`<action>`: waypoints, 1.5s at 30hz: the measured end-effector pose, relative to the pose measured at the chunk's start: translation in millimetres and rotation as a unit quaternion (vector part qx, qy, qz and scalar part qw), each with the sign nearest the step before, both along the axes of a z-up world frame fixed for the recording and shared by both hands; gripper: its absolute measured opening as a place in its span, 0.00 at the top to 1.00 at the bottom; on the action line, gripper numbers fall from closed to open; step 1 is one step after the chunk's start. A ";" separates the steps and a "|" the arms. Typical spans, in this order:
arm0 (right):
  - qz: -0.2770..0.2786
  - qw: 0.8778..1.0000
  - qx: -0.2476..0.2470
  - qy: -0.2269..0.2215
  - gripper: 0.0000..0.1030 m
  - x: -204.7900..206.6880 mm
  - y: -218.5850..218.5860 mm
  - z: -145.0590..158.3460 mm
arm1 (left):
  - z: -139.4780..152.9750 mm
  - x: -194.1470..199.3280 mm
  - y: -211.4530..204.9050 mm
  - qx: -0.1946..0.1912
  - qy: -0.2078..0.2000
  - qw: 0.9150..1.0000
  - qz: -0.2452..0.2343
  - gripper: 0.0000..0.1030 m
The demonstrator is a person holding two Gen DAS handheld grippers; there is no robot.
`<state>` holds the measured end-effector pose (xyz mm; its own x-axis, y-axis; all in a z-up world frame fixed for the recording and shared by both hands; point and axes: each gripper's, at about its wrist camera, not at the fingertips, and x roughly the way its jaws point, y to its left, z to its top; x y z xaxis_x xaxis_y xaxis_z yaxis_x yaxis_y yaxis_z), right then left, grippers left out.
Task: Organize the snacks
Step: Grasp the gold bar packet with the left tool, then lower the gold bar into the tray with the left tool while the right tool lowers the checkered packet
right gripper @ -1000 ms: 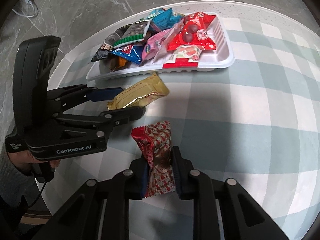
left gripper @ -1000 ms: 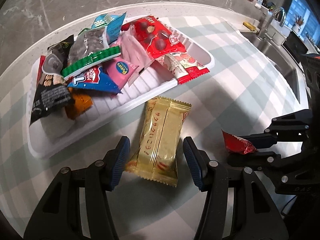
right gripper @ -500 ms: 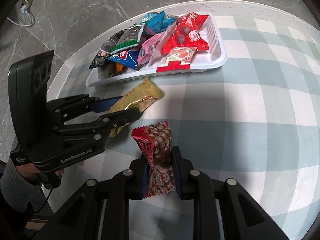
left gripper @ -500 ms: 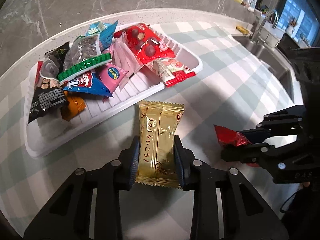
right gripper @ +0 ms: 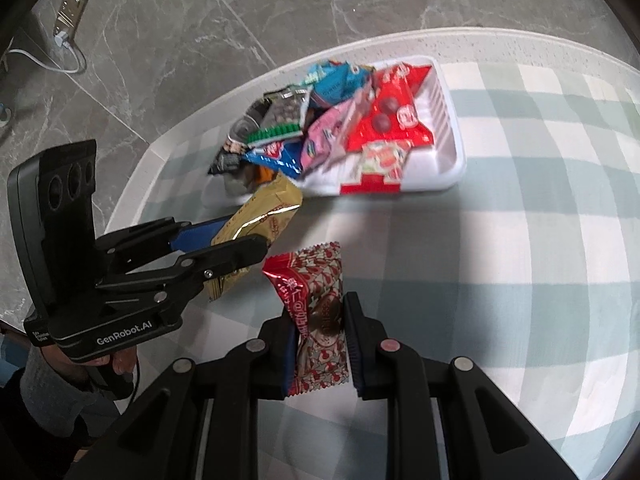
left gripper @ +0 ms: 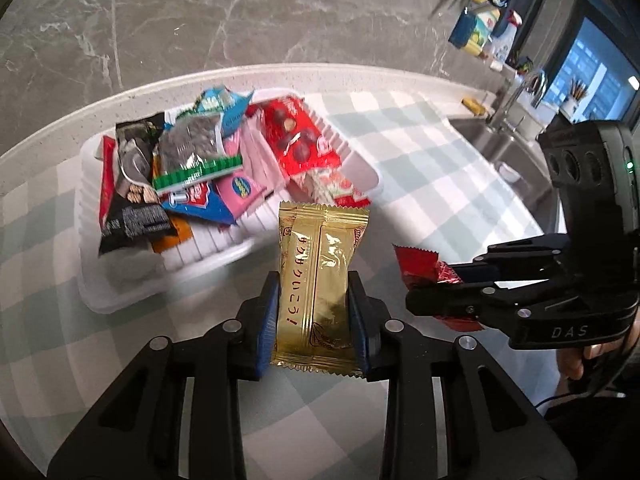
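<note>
Since a second ago the left hand-held gripper (left gripper: 313,316) has closed on the gold foil snack packet (left gripper: 320,280) and lifted it; the right hand-held gripper (right gripper: 319,344), tilted downward, clamps the red-and-white patterned wrapper (right gripper: 316,312).

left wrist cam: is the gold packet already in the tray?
No. The gold packet is clamped in the left gripper, on the near side of the white tray rather than among its snacks.

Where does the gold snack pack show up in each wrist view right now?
Left wrist view: gold snack pack at bottom centre, clamped between the left hand-held gripper fingers.
Right wrist view: same pack at centre left, seen from the side in that gripper.
Shared landmark: the white tray of snacks just beyond it.
</note>
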<state>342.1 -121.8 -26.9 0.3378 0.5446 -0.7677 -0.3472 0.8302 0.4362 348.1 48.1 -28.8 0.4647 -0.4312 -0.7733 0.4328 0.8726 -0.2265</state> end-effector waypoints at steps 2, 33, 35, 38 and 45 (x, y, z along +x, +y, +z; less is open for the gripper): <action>0.000 1.000 0.004 -0.003 0.77 2.7 1.2 4.1 | 6.9 1.8 4.5 -0.012 -0.001 1.000 0.005 0.72; -0.001 0.999 0.023 -0.033 0.77 118.7 27.7 33.8 | 50.6 100.5 55.4 -0.055 -0.015 0.993 0.100 0.72; -0.002 0.999 0.025 -0.030 0.77 126.3 28.7 30.9 | 47.6 105.7 54.9 -0.055 -0.012 0.993 0.104 0.72; -0.003 0.999 0.023 -0.028 0.77 136.7 30.8 26.4 | 42.8 113.8 54.6 -0.057 -0.007 0.992 0.109 0.72; -0.002 1.000 0.020 -0.022 0.77 154.1 33.2 19.1 | 32.3 127.8 50.9 -0.049 0.001 0.992 0.113 0.72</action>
<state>496.2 -88.6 -7.8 0.3732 0.5728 -0.7298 -0.3638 0.8140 0.4529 475.9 99.0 3.4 0.5572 -0.3898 -0.7332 0.2281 0.9208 -0.3163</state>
